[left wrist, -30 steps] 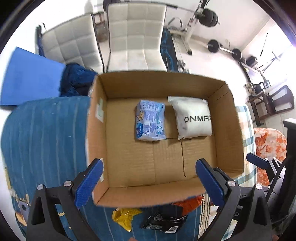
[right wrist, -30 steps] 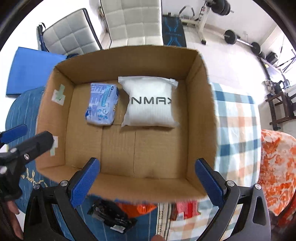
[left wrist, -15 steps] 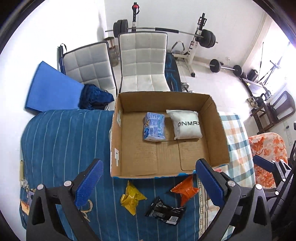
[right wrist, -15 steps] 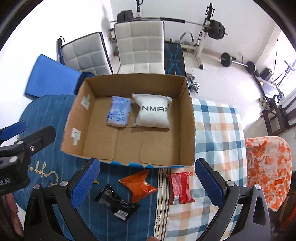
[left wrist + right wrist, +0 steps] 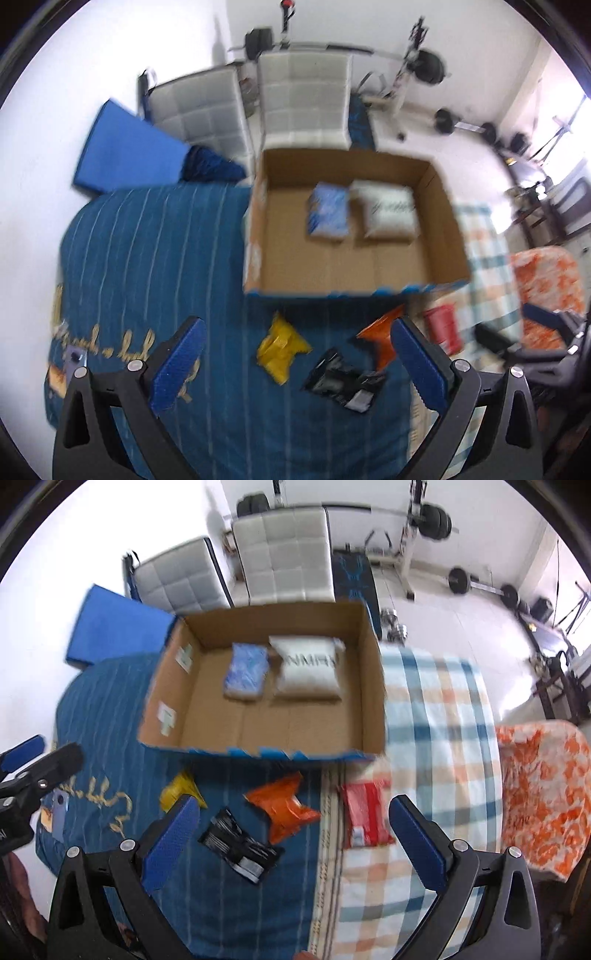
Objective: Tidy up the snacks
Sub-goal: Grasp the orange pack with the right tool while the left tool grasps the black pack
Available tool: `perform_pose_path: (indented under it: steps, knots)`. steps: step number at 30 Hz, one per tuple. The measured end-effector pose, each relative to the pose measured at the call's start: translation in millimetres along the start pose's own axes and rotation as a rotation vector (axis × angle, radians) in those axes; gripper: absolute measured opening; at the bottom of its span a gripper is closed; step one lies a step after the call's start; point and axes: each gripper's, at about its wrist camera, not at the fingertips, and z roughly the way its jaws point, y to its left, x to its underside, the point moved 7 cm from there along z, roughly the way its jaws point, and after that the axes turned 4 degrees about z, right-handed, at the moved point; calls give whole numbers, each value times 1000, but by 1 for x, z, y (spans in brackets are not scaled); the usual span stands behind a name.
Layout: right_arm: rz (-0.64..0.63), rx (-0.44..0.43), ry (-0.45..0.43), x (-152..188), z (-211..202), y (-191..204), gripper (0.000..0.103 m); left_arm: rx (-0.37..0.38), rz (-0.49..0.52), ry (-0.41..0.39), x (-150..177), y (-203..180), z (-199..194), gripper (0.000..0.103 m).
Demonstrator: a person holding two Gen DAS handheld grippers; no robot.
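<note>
Both the left gripper and right gripper hover spread wide, empty. Below the cardboard box lie a yellow packet, black packet, orange packet and red packet.

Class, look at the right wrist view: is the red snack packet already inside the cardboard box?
No, the red snack packet lies on the checked cloth in front of the cardboard box, outside its near wall.

Blue striped blanket, orange packet
</note>
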Motion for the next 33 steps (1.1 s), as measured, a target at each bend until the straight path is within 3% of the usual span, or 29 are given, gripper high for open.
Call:
perform_pose_path:
  steps: [7, 11, 13, 15, 16, 20, 26, 30, 33]
  knots:
    - [-80, -11, 226, 38, 107, -6, 103, 110, -243, 271, 82, 7, 94, 102]
    - [-102, 10, 299, 49, 167, 2, 85, 156, -367, 379, 120, 1, 132, 102]
    - [-105, 5, 323, 52, 191, 7, 82, 155, -396, 418, 133, -3, 145, 101]
    - [-99, -6, 340, 55, 204, 10, 71, 167, -442, 451, 141, -7, 154, 101]
    - [-101, 7, 351, 58, 211, 10, 58, 177, -455, 462, 143, -10, 157, 101]
    - [-46, -2, 347, 64, 203, 0, 45, 224, -503, 525, 152, -29, 172, 101]
    - [-22, 102, 381, 85, 178, -43, 44, 253, -554, 626, 158, -63, 201, 101]
    - [-9, 134, 410, 100, 168, -65, 44, 220, -568, 671, 159, -76, 222, 100]
    - [0, 142, 424, 109, 166, -75, 44, 187, -571, 641, 156, -83, 233, 85]
